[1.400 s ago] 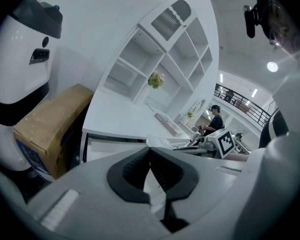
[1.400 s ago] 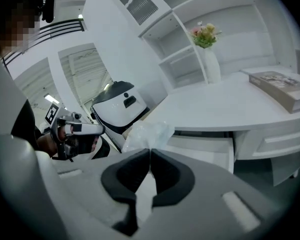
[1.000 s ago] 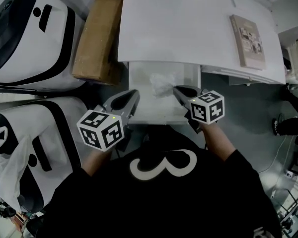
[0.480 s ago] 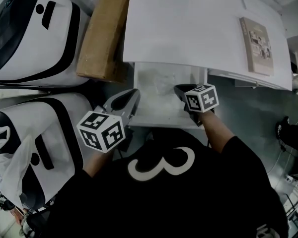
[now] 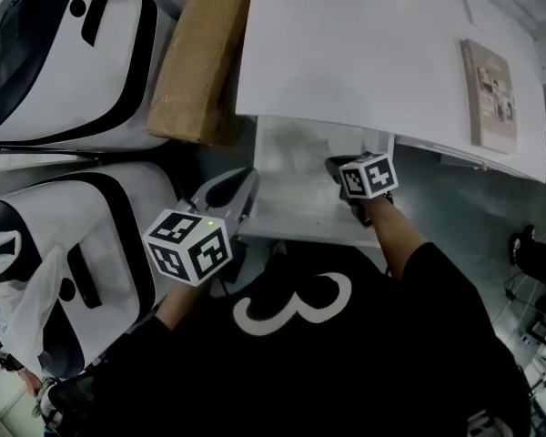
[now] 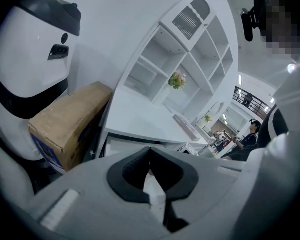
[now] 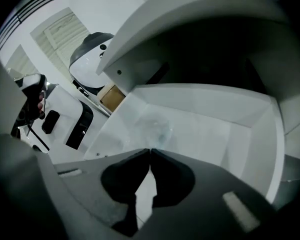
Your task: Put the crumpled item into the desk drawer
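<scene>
Head view, nearest the camera: the person's black shirt [image 5: 291,353] with a white mark on the chest.

Left gripper [image 6: 150,150]: held low and to the left of the drawer, outside it, with its marker cube [image 5: 189,248] towards the person. Its two dark jaws meet at the tips and nothing lies between them. The gripper is empty.

Right gripper [image 7: 150,150]: reaches over the front right part of the drawer, with its marker cube [image 5: 369,175] on top. In the right gripper view the jaws are pressed together at the tips, with only bare drawer floor visible through the gap behind them. It holds nothing.

Desk drawer [image 5: 291,209]: white, pulled out from under the desk top, with its floor and side walls exposed.

Crumpled item [image 7: 155,126]: pale and translucent, and it lies on the drawer floor in the rear half, towards the left wall. It sits just ahead of the right gripper's closed tips and is held by neither gripper. In the head view it shows as a faint wrinkled patch under the desk edge.

Desk top [image 5: 364,53]: broad, white and flat, and it overhangs the back of the drawer. A book [image 5: 491,94] lies near its right edge, well apart from the drawer.

To the left of the desk: a brown cardboard box [image 5: 200,57] stands against the desk's side. Beyond and below it are two large, rounded white-and-black shells [image 5: 64,53], and a clear plastic bag [image 5: 18,308] rests against the nearer one.

Left gripper view, far background: a white shelf unit [image 6: 190,49] carries a small bunch of flowers [image 6: 177,80].
</scene>
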Available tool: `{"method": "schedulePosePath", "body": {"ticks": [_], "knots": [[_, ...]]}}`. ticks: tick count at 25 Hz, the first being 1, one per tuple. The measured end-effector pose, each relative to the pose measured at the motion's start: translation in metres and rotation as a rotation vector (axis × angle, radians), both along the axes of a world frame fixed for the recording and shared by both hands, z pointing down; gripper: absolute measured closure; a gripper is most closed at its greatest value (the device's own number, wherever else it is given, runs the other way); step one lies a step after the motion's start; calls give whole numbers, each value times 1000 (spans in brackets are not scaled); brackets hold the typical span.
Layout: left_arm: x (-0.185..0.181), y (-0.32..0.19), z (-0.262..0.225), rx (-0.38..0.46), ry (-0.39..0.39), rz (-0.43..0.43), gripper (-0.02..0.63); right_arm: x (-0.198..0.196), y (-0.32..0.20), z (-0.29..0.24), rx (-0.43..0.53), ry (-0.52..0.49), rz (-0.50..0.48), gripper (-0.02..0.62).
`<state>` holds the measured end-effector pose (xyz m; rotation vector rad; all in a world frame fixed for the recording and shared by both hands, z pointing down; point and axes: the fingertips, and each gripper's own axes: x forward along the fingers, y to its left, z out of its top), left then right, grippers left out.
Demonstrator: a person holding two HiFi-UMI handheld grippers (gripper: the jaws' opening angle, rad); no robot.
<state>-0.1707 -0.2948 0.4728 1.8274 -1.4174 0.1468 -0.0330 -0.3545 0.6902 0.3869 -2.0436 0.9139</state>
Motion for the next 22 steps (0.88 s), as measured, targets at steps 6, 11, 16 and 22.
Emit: {"method": "schedulePosePath", "body": {"ticks": [6, 11, 16, 22], "knots": [[-5, -1, 8, -26, -11, -13, 597, 3, -3, 22, -25, 22, 11, 583], [-11, -2, 10, -35, -19, -24, 597, 1, -6, 34, -32, 24, 22, 583], [-14, -3, 11, -37, -26, -26, 597, 5, -7, 43, -21, 42, 19, 580], [-18, 0, 11, -38, -33, -28, 597, 4, -6, 45, -36, 34, 19, 572]]}}
